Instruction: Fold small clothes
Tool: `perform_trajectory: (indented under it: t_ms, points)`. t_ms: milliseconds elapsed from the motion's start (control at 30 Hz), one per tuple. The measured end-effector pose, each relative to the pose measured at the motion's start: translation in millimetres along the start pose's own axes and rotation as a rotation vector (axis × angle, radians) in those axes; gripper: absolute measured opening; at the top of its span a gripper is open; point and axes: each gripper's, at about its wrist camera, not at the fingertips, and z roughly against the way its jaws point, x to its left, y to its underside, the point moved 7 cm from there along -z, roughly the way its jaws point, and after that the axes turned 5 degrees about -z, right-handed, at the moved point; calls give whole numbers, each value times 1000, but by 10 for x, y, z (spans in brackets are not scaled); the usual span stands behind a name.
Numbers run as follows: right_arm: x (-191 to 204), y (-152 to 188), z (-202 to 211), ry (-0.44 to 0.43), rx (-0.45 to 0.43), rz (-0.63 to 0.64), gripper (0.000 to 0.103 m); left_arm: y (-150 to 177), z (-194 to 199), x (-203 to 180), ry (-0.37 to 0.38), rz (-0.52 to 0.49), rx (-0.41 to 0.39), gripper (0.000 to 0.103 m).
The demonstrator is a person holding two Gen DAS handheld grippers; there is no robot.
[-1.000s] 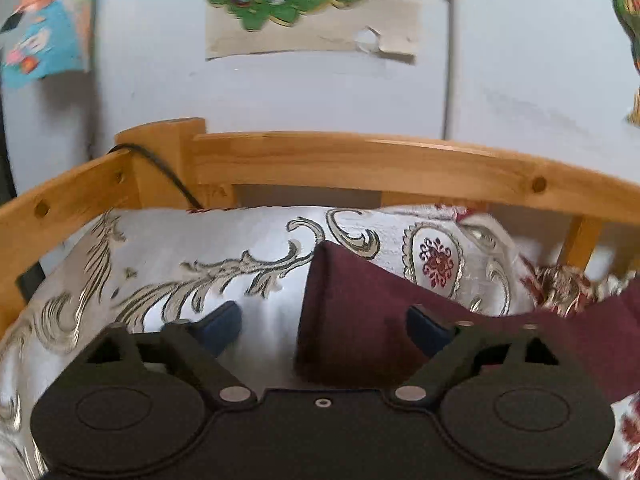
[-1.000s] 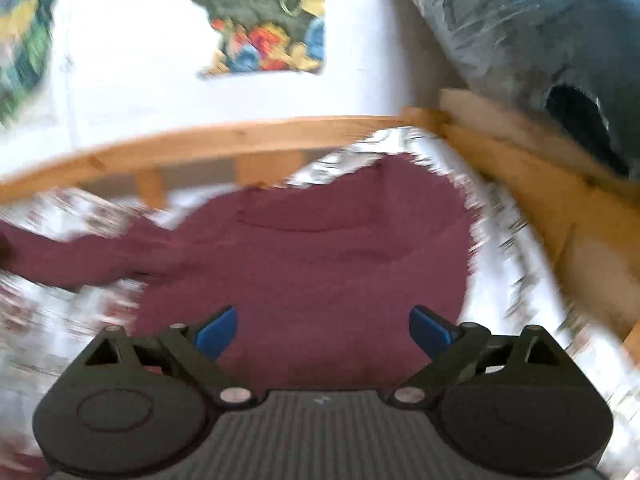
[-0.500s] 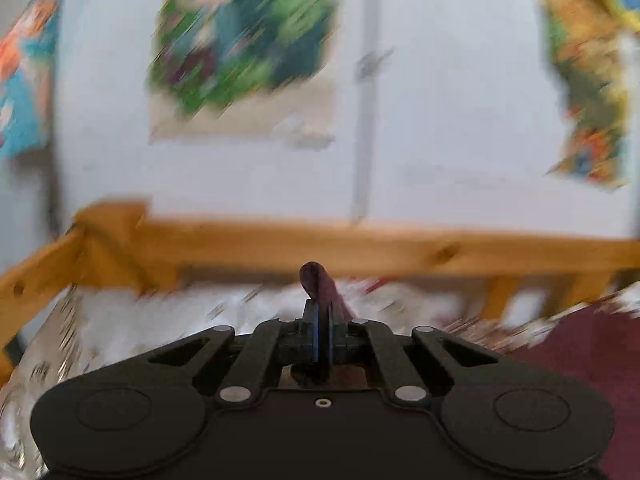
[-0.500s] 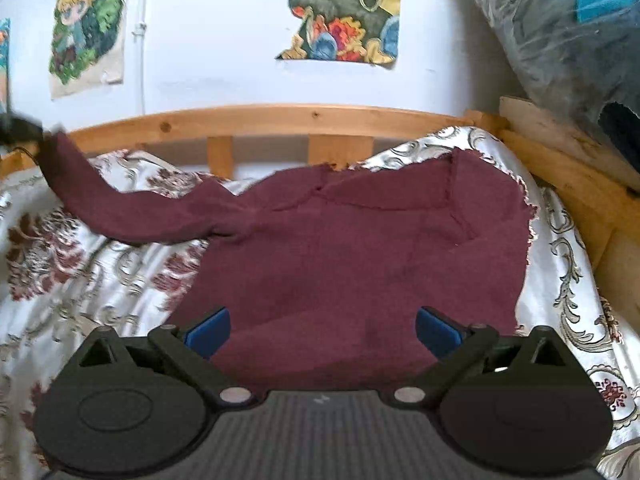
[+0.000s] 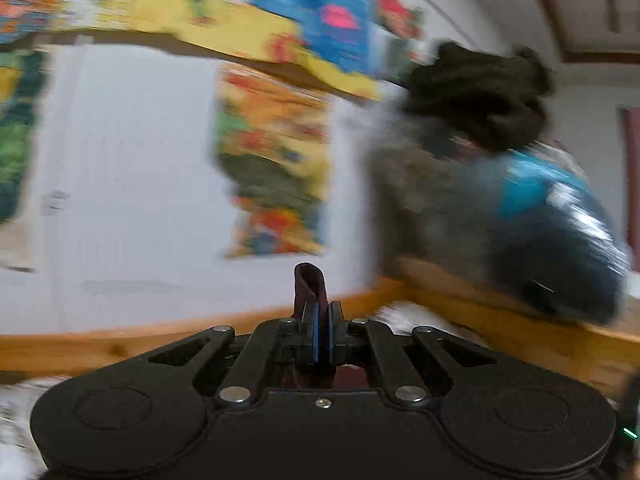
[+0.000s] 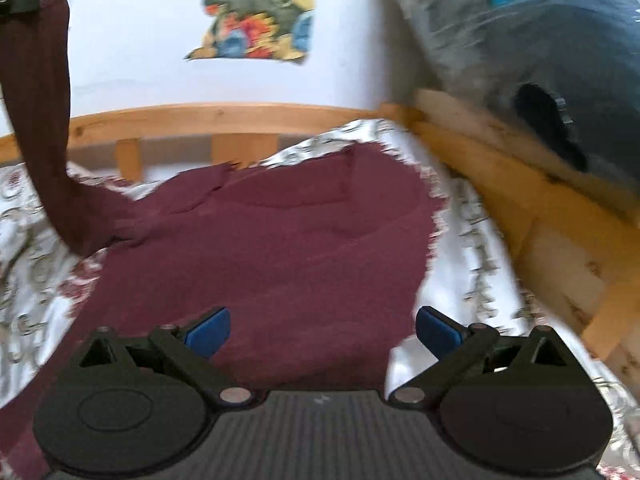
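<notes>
A maroon sweater lies spread on the patterned bedspread. My left gripper is shut on the cuff of its sleeve, which pokes up between the blue pads. In the right wrist view that sleeve hangs raised at the far left, and the left gripper shows at its top. My right gripper is open and empty, low over the sweater's near hem, with the right pad over the bedspread beside it.
A wooden bed rail runs along the back and the right side. A grey and blue plastic-wrapped bundle rests on the right rail. Posters hang on the white wall. The left wrist view is blurred.
My left gripper closed on the sleeve cuff, lifted it high and swung right. My right gripper stays open over the hem and has shifted slightly.
</notes>
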Motion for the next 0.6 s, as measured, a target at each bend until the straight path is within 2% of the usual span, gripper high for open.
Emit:
perform_trajectory:
  t_ms: [167,300,433,600]
  points:
    - [-243,-62,4,63,-32,-10,101,486,-181,-875,193,-26,80,4]
    - [-408,-79,40,97,-51,-19,101,959,-348,-1368,284,-17,182,4]
    - [-576,-92,47,127,-52,-45,101,1333,-429,-1622,333,-15,267,4]
    - [-745,-121,32,142,-52,-98,101,1774,-504,-1656,342,10,382,8]
